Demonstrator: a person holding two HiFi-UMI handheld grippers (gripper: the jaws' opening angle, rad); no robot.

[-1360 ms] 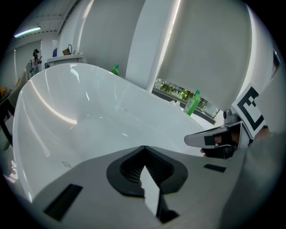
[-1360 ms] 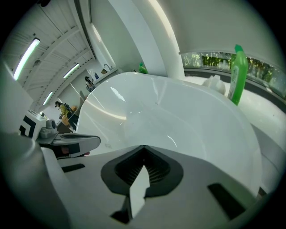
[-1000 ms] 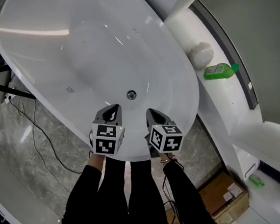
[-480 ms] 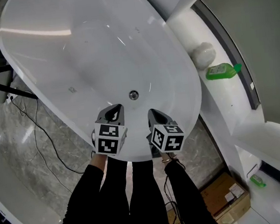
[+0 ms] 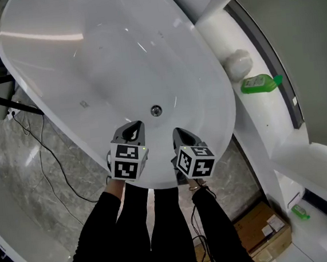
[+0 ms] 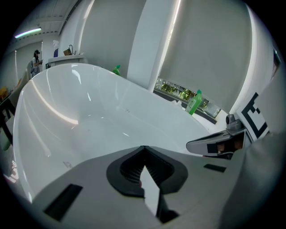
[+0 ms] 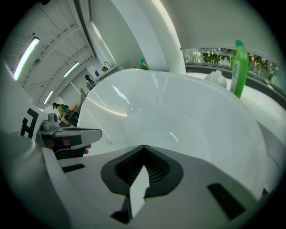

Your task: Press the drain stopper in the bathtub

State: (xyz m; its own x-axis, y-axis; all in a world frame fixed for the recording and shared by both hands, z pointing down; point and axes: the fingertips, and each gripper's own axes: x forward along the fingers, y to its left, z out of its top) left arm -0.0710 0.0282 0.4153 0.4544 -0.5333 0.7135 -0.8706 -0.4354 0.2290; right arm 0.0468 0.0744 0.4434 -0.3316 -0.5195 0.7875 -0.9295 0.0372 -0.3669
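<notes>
Dark sleeves (image 5: 213, 232) at the bottom edge. Both grippers hung side by side over the near rim of the bathtub (image 5: 87, 60), not touching each other. The left gripper (image 5: 131, 128) had its jaws together with nothing between them. The right gripper (image 5: 179, 133) was likewise closed and empty. The drain stopper (image 5: 156, 110) sat in the tub floor just beyond the two tips, roughly between them, untouched. Farther right on the ledge, a green bottle (image 5: 258, 82) lay beside a white roundish lump (image 5: 236, 63), possibly a sponge.
</notes>
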